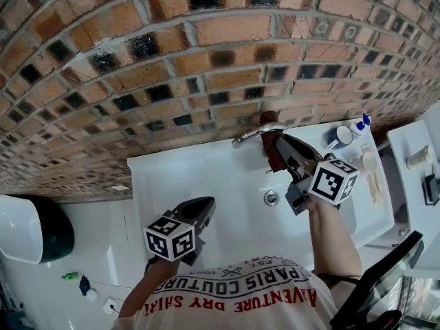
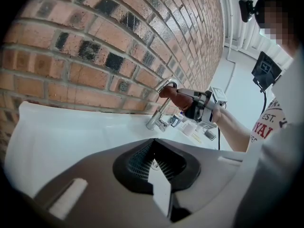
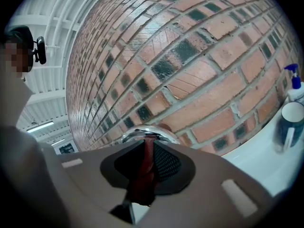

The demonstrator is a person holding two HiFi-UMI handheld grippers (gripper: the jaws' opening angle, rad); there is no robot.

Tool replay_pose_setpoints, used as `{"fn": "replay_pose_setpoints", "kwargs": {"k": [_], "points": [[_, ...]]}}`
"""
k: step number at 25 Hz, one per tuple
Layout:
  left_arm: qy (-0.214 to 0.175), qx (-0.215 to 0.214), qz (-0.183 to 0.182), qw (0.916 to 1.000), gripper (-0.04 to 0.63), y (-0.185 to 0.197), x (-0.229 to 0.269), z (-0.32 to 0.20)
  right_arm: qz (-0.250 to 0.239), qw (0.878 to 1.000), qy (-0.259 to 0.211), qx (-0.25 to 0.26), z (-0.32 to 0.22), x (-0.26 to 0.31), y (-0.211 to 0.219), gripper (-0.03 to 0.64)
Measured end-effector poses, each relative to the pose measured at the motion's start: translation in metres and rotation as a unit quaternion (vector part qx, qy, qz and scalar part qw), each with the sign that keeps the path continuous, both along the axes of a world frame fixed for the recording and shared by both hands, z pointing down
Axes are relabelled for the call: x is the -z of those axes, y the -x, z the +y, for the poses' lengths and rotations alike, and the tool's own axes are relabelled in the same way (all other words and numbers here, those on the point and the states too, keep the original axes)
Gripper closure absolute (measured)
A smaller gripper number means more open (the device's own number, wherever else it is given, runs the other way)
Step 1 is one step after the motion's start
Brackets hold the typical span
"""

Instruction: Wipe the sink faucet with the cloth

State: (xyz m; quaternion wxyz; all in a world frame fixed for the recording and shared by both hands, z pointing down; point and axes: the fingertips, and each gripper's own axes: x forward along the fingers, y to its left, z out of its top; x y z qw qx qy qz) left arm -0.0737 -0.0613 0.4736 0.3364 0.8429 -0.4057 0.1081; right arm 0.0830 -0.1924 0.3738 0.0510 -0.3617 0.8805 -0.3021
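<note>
— Listing entry one: right gripper [image 1: 280, 148]?
— Jaws clamped on the dark red cloth [image 1: 274, 154], which is pressed against the chrome faucet [image 1: 249, 136].
— Entry two: left gripper [image 1: 203, 209]?
— Jaws together, nothing between them; held over the white sink [image 1: 206, 174], front-left of the faucet and well apart from it.
— Legible writing?
— Shirt [image 1: 240, 298] print, seen upside down: "PARIS COUTURE", "AVENTURE".
— Other stock?
— Blue cup [image 1: 339, 137] and spray bottle [image 1: 359, 124], right of the faucet.

Red brick wall [image 1: 206, 53] at far side, white ceramic sink [image 1: 199, 174], right gripper [image 1: 282, 143] holding reddish-brown cloth [image 1: 273, 158] against curved chrome faucet [image 1: 249, 137], left gripper [image 1: 205, 206] near left over basin, apparently empty.
</note>
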Motion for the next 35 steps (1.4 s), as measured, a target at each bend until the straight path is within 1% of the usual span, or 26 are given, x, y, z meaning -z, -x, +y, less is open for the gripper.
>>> {"fn": "replay_pose_setpoints", "kwargs": {"k": [6, 10, 14, 18, 23, 27, 30, 33, 35], "points": [[-0.003, 0.001, 0.002, 1.0, 0.591, 0.001, 0.001, 0.0, 0.018, 0.999, -0.023, 0.032, 0.008, 0.012, 0.03, 0.56], [-0.004, 0.003, 0.003, 1.0, 0.591, 0.003, 0.002, -0.001, 0.027, 0.998, -0.026, 0.049, 0.014, 0.009, 0.046, 0.561], [-0.003, 0.004, 0.004, 1.0, 0.591, 0.004, 0.002, -0.001, 0.029, 0.998, -0.018, 0.059, 0.015, 0.001, 0.055, 0.563], [-0.002, 0.003, 0.005, 1.0, 0.591, 0.005, 0.001, -0.001, 0.042, 0.997, -0.008, 0.068, 0.016, -0.014, 0.064, 0.563], [-0.001, 0.004, 0.004, 1.0, 0.591, 0.006, -0.001, -0.001, 0.051, 0.995, 0.02, 0.086, 0.018, -0.039, 0.075, 0.563], [-0.002, 0.005, 0.003, 1.0, 0.591, 0.009, 0.001, -0.003, 0.057, 0.994, 0.022, 0.087, 0.017, -0.043, 0.077, 0.563], [-0.004, 0.008, 0.002, 1.0, 0.591, 0.011, 0.002, -0.003, 0.051, 0.994, 0.008, 0.092, 0.021, -0.037, 0.073, 0.563], [-0.007, 0.01, 0.003, 0.9999, 0.591, 0.011, 0.004, -0.004, 0.043, 0.992, -0.009, 0.119, 0.038, -0.033, 0.068, 0.56], [-0.009, 0.011, 0.003, 0.9999, 0.591, 0.011, 0.004, -0.005, 0.038, 0.99, -0.003, 0.136, 0.054, -0.037, 0.062, 0.56]]}}
